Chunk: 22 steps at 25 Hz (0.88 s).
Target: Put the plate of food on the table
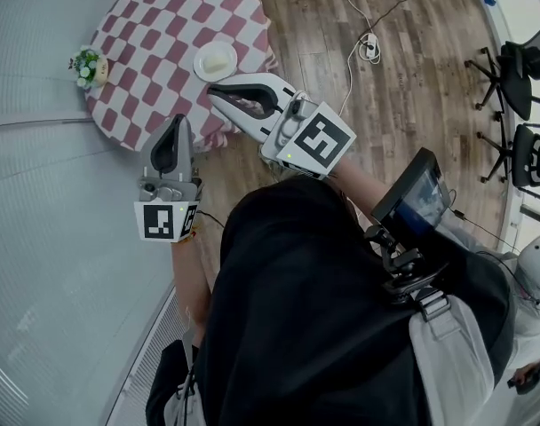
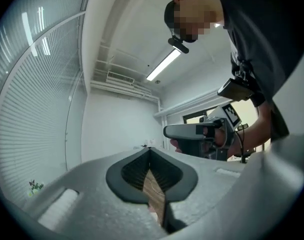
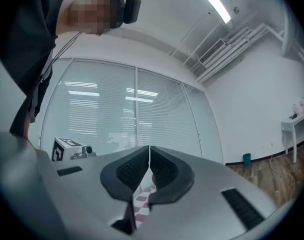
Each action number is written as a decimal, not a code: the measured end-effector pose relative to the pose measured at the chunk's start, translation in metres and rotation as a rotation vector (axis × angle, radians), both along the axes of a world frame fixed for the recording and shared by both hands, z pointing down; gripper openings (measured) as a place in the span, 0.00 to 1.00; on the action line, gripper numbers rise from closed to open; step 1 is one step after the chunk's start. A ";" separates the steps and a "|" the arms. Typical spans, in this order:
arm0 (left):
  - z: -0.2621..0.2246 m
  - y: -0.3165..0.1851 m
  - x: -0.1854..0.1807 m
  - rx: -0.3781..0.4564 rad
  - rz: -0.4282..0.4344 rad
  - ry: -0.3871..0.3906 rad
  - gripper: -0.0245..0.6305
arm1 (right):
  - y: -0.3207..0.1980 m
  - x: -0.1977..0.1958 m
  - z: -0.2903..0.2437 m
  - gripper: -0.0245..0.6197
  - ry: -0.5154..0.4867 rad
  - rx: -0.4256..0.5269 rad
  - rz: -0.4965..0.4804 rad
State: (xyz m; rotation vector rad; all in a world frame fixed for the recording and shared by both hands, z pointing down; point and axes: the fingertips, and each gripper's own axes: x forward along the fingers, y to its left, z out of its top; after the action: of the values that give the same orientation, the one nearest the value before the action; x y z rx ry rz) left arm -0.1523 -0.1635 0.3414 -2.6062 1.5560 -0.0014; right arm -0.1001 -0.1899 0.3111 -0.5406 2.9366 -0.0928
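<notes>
Left tongs (image 1: 174,121) and right tongs (image 1: 218,94) both clenched, nothing between them, held side by side. Plate of food (image 1: 216,60) just beyond right tongs' tips, resting on checkered tabletop (image 1: 154,25); flowerpot (image 1: 89,67) beyond left tongs.

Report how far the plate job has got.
Done: the plate sits on the table; whether it holds food is too small to tell. In hand: nothing. The left gripper and right gripper are both shut and empty, clear of the plate. Left: nothing visible.
</notes>
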 end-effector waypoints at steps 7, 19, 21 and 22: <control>-0.050 -0.003 0.007 0.147 0.013 -0.032 0.05 | 0.007 -0.005 -0.049 0.06 -0.085 0.138 0.022; -0.002 -0.025 0.000 0.169 -0.067 -0.052 0.05 | -0.025 -0.015 0.014 0.06 -0.062 0.134 0.141; 0.015 -0.027 -0.006 0.140 -0.073 -0.029 0.05 | -0.031 -0.019 0.031 0.06 -0.062 0.082 0.126; 0.024 -0.029 -0.009 0.122 -0.080 -0.016 0.05 | -0.034 -0.021 0.041 0.06 -0.052 0.068 0.125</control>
State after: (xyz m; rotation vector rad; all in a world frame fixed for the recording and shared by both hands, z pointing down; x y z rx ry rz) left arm -0.1618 -0.1920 0.3655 -2.4449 1.6004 0.0645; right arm -0.1212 -0.2235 0.3524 -0.6978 2.8363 0.0080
